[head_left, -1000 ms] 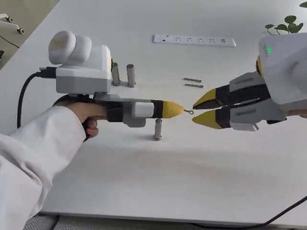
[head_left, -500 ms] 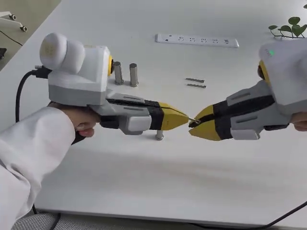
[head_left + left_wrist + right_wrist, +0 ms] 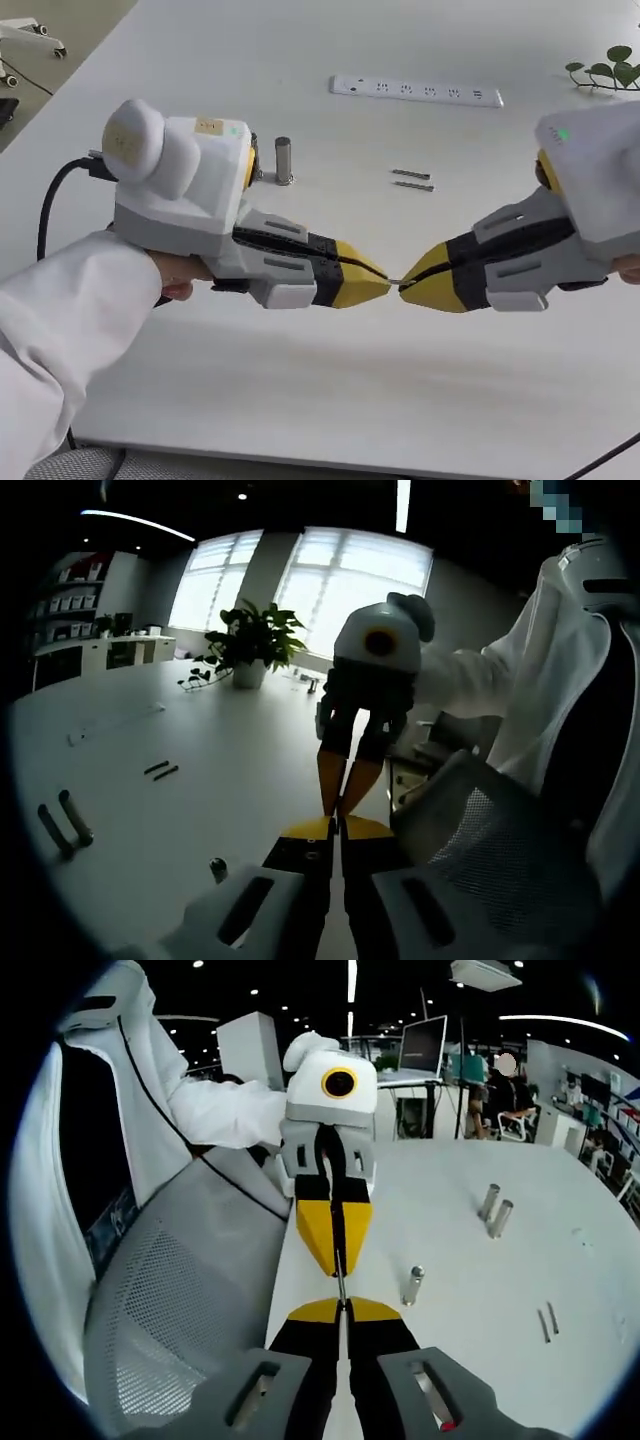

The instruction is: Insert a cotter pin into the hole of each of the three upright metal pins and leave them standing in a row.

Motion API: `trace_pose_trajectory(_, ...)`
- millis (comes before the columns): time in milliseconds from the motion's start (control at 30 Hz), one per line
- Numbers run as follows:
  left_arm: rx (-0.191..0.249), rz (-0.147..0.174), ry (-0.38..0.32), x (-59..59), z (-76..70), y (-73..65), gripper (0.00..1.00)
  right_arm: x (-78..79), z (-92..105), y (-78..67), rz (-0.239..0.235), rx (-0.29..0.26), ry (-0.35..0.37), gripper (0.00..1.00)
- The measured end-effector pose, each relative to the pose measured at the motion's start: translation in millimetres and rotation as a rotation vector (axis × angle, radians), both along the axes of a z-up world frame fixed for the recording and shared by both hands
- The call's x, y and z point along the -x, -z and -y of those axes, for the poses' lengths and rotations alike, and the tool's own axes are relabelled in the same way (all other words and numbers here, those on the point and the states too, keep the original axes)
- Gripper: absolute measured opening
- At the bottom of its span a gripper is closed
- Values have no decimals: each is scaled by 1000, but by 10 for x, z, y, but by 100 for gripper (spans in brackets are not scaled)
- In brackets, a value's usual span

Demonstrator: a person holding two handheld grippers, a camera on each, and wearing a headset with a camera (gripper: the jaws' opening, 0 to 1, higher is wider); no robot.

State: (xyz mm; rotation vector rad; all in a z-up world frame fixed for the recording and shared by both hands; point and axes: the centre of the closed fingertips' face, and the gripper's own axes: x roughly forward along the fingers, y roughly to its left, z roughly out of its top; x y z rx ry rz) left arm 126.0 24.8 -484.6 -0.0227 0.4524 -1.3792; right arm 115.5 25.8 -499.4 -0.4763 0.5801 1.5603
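Observation:
A thin cotter pin (image 3: 394,283) spans the small gap between the two yellow tips, held above the white table (image 3: 330,380). My left gripper (image 3: 383,283) is shut on one end and my right gripper (image 3: 403,285) is shut on the other. In the right gripper view the cotter pin (image 3: 341,1285) runs from the left gripper (image 3: 338,1268) to my right gripper (image 3: 342,1308). One upright metal pin (image 3: 413,1286) stands alone near the front. Two more metal pins (image 3: 494,1210) stand together farther back; one of these metal pins (image 3: 284,160) shows beside the left gripper's body. Two spare cotter pins (image 3: 412,180) lie flat.
A white power strip (image 3: 417,90) lies along the far side of the table. A potted plant (image 3: 608,72) sits at the far right corner. A black cable (image 3: 55,200) trails from the left gripper off the table's left edge. A mesh chair (image 3: 180,1300) stands below the near edge.
The right gripper has shut on the free end of the cotter pin that the left gripper was holding out. The lone front metal pin is now hidden behind the left gripper in the head view.

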Motion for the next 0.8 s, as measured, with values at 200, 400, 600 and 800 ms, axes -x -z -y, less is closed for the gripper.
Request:
trace_pose_trajectory(200,-20,56,20,-3,-16,66,0,-1,-7,42,-16,14,6,0)
trace_pose_trajectory(400,-48,98,-49,-150,-99,155,13,-88,-3,60,-22,14,44,0)
trace_pose_trajectory(600,-7,99,-259,-462,-228,185,31,-274,86,175,16,67,80,0)
trace_pose_trajectory(800,-34,98,-394,-670,-336,329,36,-466,148,345,18,115,140,0)
